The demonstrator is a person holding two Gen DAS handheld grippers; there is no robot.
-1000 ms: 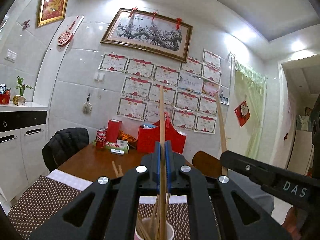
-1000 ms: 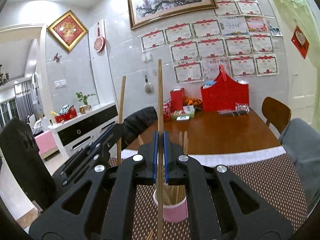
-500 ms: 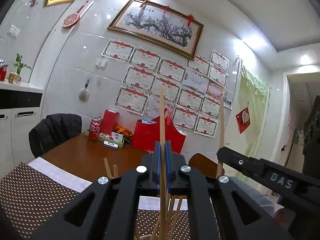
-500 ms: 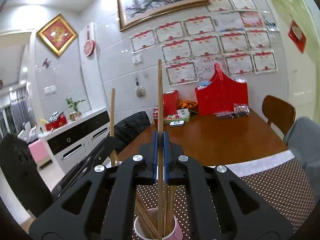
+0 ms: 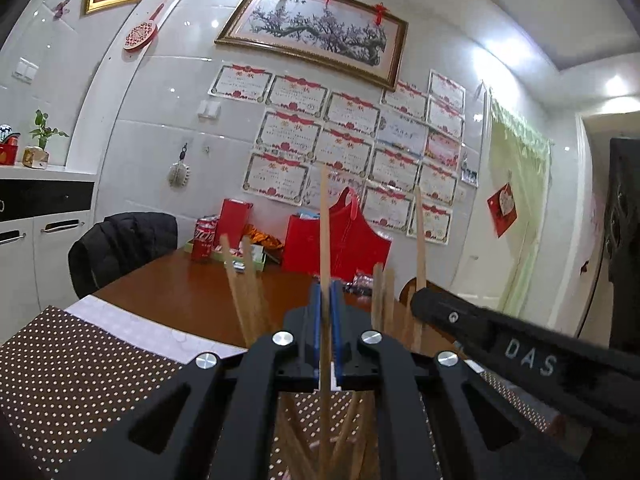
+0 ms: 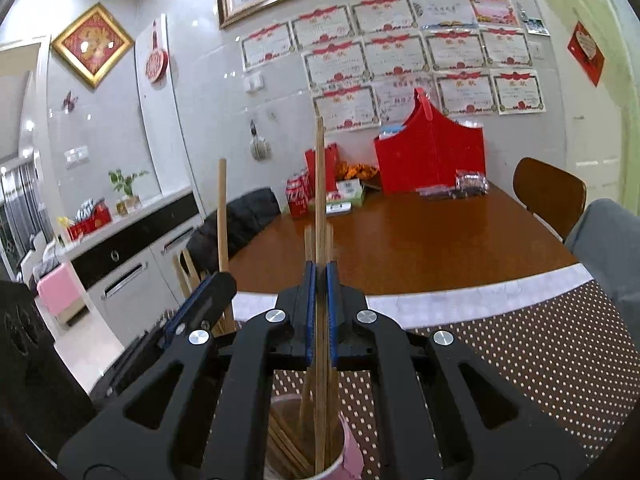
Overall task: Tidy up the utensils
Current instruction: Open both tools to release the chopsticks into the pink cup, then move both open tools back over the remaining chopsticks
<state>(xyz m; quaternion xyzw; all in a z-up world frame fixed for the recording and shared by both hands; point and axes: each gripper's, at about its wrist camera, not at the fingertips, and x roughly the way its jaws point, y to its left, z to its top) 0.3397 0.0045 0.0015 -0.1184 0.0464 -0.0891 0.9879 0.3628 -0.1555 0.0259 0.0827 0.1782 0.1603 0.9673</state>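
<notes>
Over the dotted placemat (image 6: 520, 360), both grippers (image 5: 326, 308) (image 6: 320, 280), each clamped on one upright chopstick (image 5: 325, 240) (image 6: 319, 184), have sunk toward the pink cup (image 6: 352, 456), so the lower ends are likely entering it, ready for release.

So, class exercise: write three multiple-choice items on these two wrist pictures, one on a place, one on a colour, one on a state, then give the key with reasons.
1. Where does the lower end of the wooden chopstick held by the right claw reach?
A. into the pink cup
B. onto the brown wooden table
C. into the red bag

2. What colour are the left claw's pads?
A. green
B. blue
C. yellow

3. How do the left claw's jaws stand?
A. wide open, nothing between
B. shut on a wooden chopstick
C. shut on a spoon

Key: 1 A, the stick runs down inside the cup's rim. 2 B, blue strips line both fingers. 3 B, the pads press an upright stick.
</notes>
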